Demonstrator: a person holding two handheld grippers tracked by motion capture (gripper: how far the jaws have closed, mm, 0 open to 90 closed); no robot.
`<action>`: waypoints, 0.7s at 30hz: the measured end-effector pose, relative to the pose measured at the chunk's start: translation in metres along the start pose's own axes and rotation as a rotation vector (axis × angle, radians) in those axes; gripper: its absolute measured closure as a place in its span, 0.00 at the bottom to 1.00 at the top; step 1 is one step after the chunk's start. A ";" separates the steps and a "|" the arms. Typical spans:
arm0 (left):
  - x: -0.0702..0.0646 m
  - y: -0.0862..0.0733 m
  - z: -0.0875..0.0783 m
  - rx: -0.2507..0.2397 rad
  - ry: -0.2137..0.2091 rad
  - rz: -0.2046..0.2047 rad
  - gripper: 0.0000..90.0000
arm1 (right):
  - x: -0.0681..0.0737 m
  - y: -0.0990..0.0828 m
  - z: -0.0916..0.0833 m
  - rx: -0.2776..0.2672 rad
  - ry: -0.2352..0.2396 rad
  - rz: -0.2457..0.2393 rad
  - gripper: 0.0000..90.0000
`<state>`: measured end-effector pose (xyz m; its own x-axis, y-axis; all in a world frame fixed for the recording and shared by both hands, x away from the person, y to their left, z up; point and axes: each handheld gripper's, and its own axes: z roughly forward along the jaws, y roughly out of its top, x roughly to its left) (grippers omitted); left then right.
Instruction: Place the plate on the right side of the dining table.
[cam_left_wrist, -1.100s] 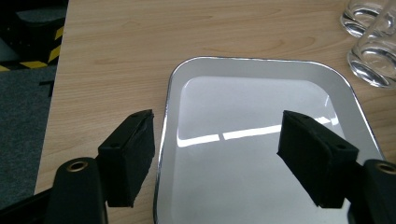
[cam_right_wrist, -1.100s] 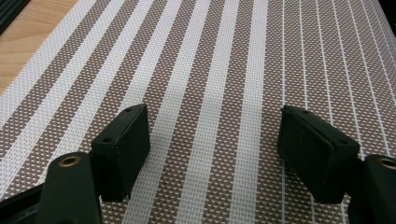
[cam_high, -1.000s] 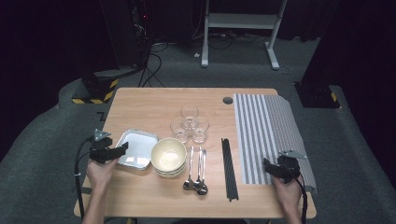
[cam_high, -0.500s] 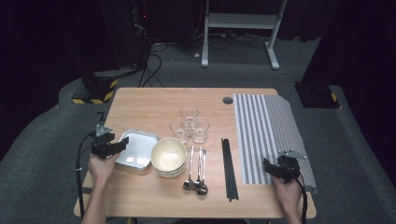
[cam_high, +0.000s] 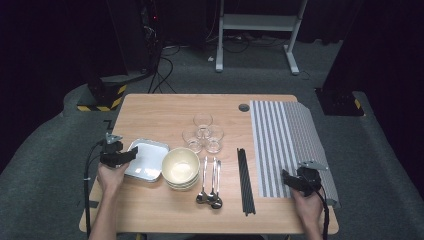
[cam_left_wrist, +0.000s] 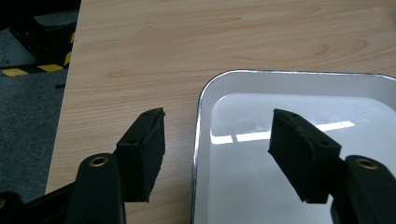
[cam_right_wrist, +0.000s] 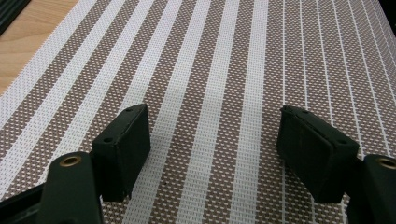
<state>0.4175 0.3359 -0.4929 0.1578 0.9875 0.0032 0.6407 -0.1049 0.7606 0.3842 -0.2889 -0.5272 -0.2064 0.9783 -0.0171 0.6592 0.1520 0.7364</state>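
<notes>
Since the earlier frame, left gripper (cam_left_wrist: 217, 154) has neared the white rectangular metal-rimmed tray (cam_left_wrist: 299, 186); its narrowing, still spread jaws straddle the rim, untouched.

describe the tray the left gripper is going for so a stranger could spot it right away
On the wooden table, look at the near left part, just left of the stack of cream bowls. The tray lies flat there: shallow, white inside, rounded corners, shiny metal rim. It is the only rectangular dish; the left gripper straddles its rim.
</notes>
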 end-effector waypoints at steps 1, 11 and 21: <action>0.001 0.000 0.001 0.001 0.000 -0.003 0.42 | 0.000 0.000 0.000 0.000 0.000 0.000 0.29; 0.002 -0.003 0.012 0.018 -0.008 -0.004 0.63 | 0.000 0.000 0.000 0.000 0.000 0.000 0.29; 0.002 -0.005 0.018 0.028 -0.002 0.014 0.69 | 0.000 0.000 0.000 0.000 0.000 0.000 0.29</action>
<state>0.4281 0.3362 -0.5086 0.1684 0.9856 0.0121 0.6589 -0.1217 0.7423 0.3842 -0.2889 -0.5272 -0.2062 0.9783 -0.0172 0.6592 0.1519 0.7364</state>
